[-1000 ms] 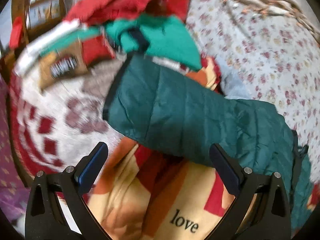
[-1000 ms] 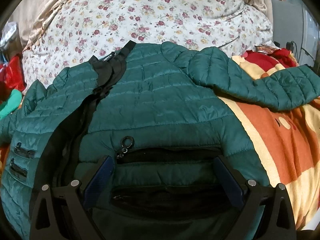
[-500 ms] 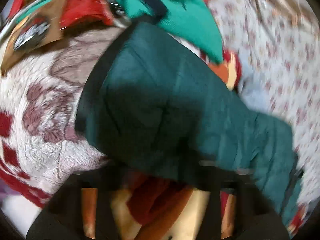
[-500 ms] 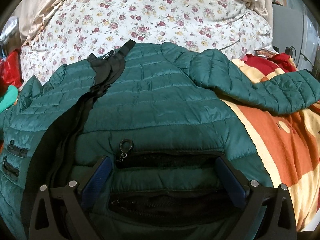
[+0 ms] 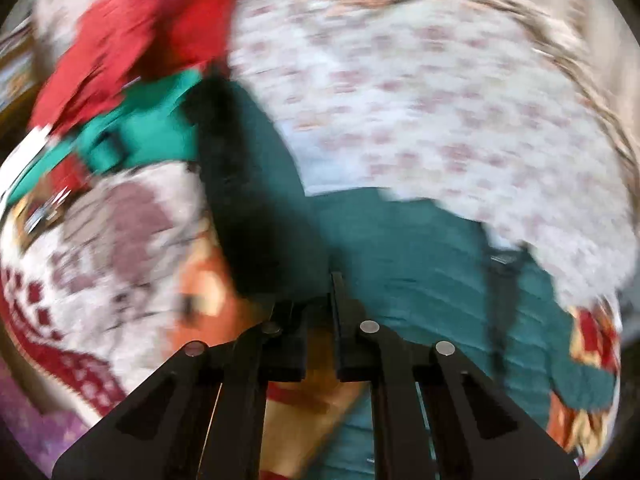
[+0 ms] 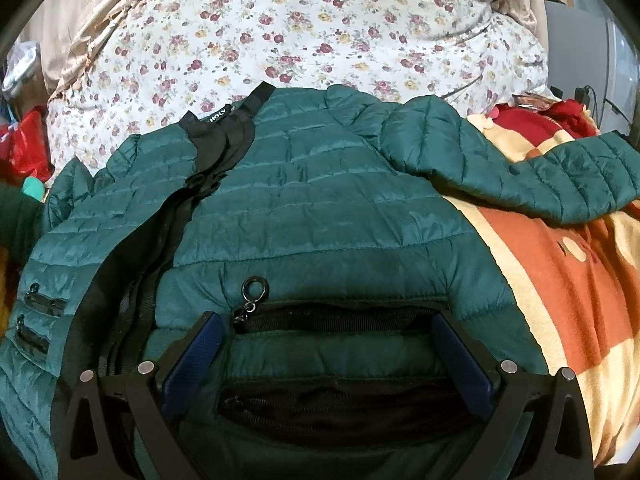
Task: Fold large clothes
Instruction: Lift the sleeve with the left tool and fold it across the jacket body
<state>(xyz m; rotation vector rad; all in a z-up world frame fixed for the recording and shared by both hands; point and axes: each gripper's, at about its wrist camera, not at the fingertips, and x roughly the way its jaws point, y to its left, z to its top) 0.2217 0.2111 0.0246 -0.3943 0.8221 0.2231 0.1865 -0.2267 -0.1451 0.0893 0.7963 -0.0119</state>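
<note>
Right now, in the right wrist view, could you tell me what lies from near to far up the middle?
Right claw → zipped pocket → green puffer jacket → black collar → floral quilt.

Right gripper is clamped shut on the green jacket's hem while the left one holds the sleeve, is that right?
Not quite. The right wrist view shows the right gripper open, its fingers spread over the jacket near the pocket zippers. The left gripper is shut on the sleeve.
</note>
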